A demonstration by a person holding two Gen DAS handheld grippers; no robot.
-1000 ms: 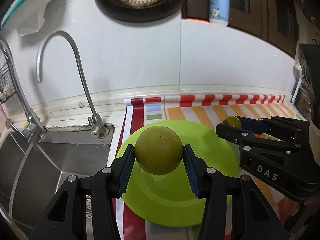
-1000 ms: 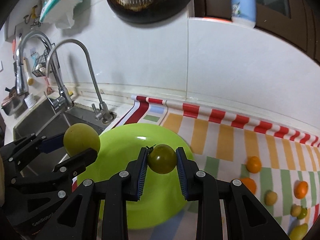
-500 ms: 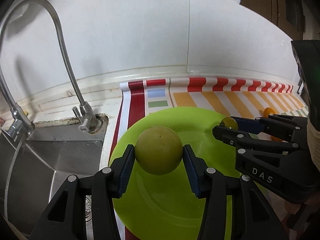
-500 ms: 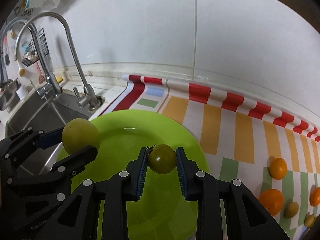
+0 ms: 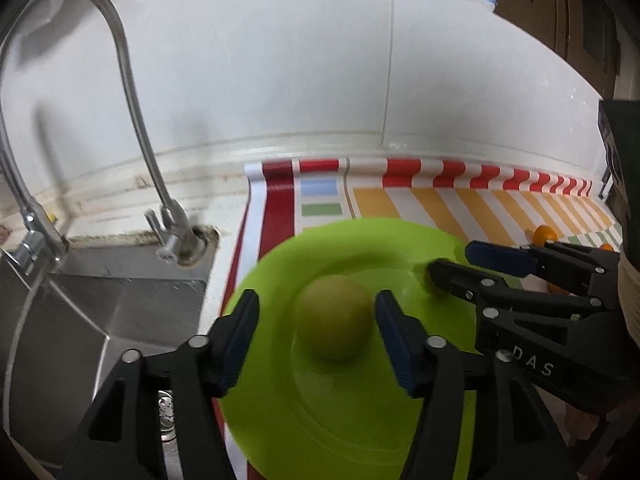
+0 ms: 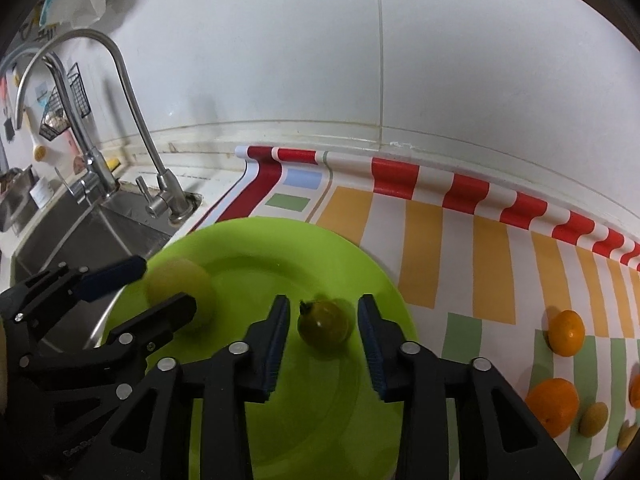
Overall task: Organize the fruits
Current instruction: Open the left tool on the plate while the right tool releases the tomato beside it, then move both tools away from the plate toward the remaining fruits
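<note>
A lime green plate lies on the striped mat; it also shows in the right wrist view. My left gripper is open, and a large yellow-green fruit sits blurred between its spread jaws over the plate. My right gripper is open, with a small dark green fruit free between its jaws on the plate. The right gripper shows from the side in the left wrist view; the left one shows in the right wrist view.
A sink with a curved tap lies left of the plate. Several oranges and small yellow fruits lie on the mat to the right. A white tiled wall stands behind.
Both grippers have opened and let go of their fruits over the plate. Both have come down closer to the plate.
</note>
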